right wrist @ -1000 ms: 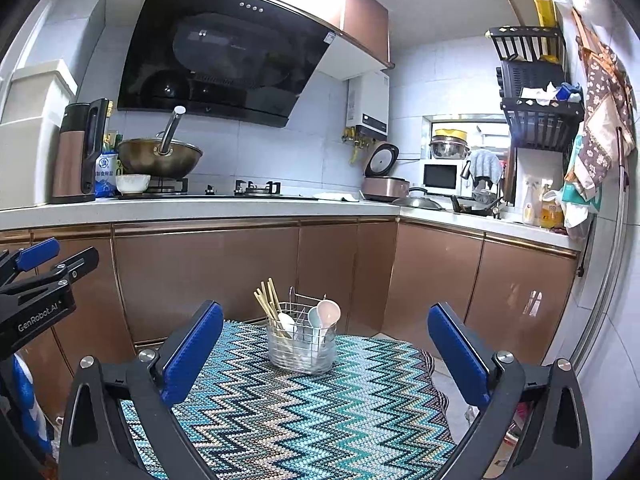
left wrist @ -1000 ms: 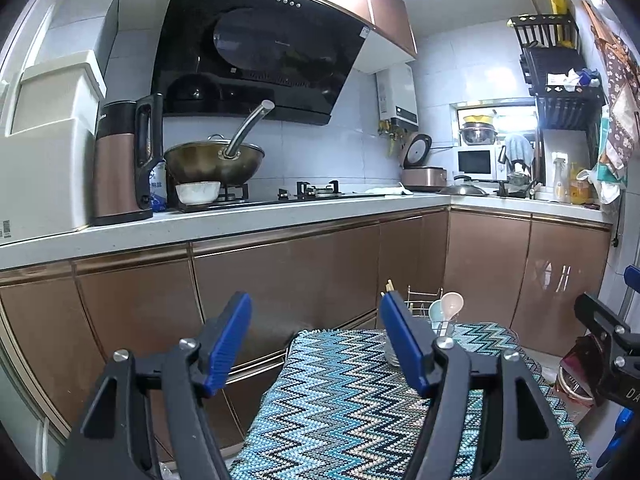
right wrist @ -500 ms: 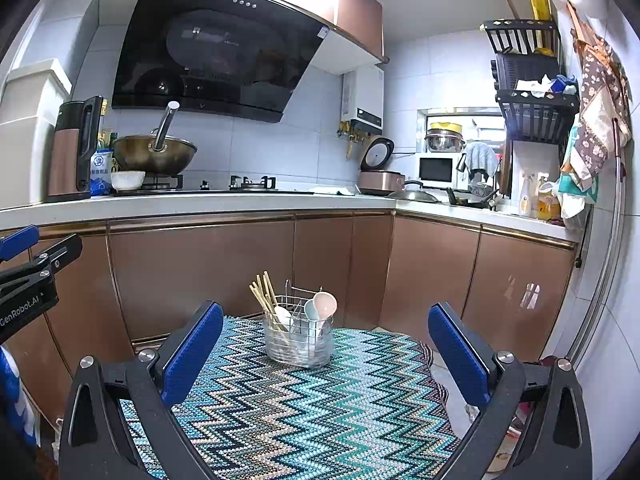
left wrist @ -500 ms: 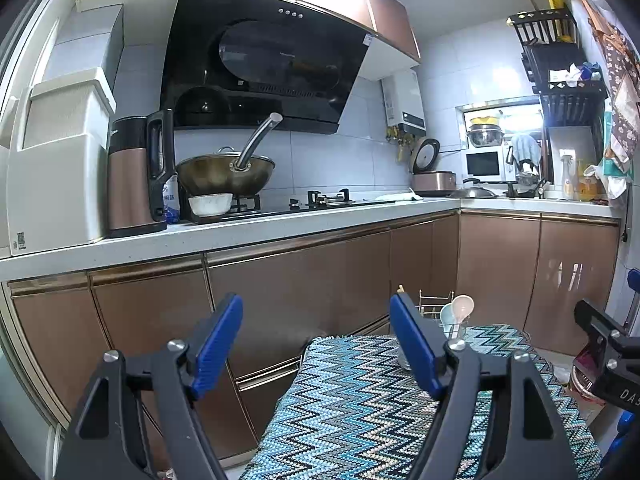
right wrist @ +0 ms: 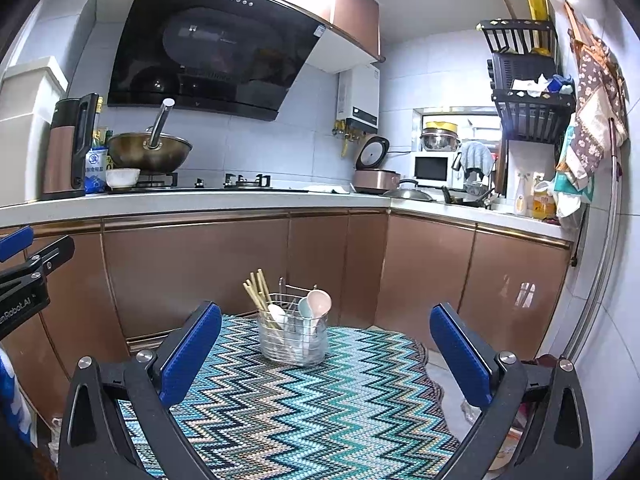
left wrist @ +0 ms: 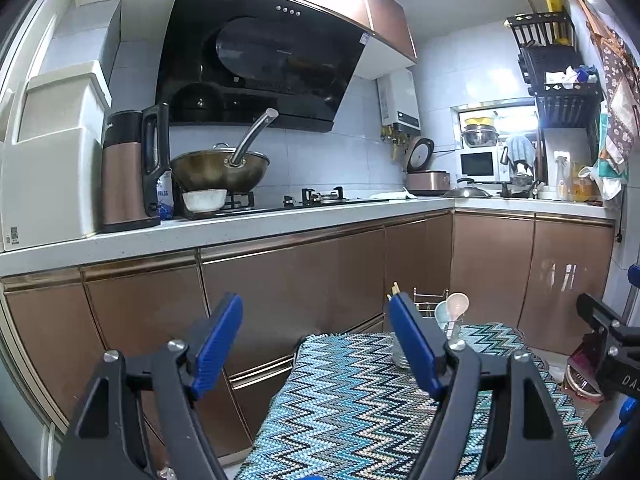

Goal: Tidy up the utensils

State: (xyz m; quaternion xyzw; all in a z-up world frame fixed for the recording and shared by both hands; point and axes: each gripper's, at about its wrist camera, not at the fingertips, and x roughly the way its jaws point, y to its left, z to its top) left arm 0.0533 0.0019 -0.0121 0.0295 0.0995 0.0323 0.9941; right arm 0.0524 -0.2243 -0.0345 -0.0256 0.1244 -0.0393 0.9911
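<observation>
Both tongs, left [left wrist: 316,344] and right [right wrist: 326,354], hang spread and empty, the left's jaws having just widened, with the caddy [right wrist: 292,338] of chopsticks [right wrist: 256,288] and spoons [right wrist: 316,304] ahead between the right's blades; a careless reach could tip it.

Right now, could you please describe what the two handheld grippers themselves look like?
Both the left gripper and right gripper have black angular frames with triangular cut-outs, silver screws at the joints, and ribbed blue pads on their fingers. White lettering marks their black sides. No cables, sleeves or hands show.
</observation>
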